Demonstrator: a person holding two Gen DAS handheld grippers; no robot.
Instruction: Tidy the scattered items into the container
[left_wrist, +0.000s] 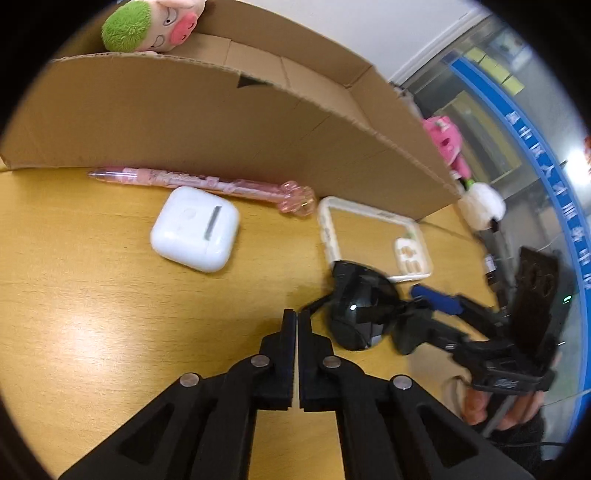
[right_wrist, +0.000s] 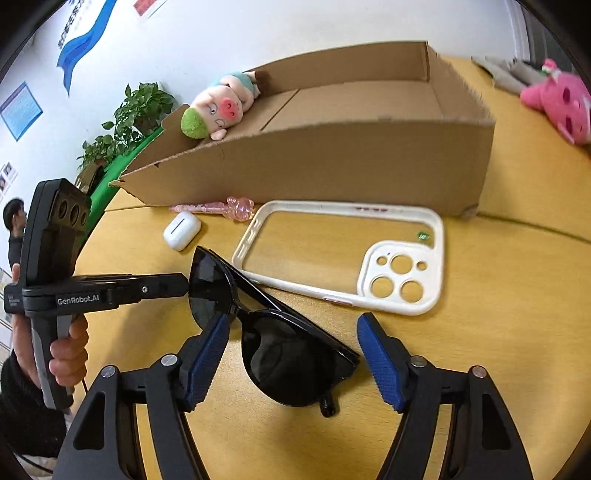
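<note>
Black sunglasses (right_wrist: 280, 347) lie on the yellow table, between the blue pads of my open right gripper (right_wrist: 291, 354). They also show in the left wrist view (left_wrist: 356, 314). My left gripper (left_wrist: 297, 317) is shut and empty, its tip next to the left lens. A white phone case (right_wrist: 343, 254), a white earbud case (left_wrist: 195, 232) and a pink pen (left_wrist: 207, 182) lie before the cardboard box (right_wrist: 332, 166). A plush pig doll (right_wrist: 218, 107) lies on the box's left end.
A pink plush toy (right_wrist: 561, 103) lies on the table right of the box. Green plants (right_wrist: 125, 122) stand behind the table on the left. A person (right_wrist: 14, 229) stands far left.
</note>
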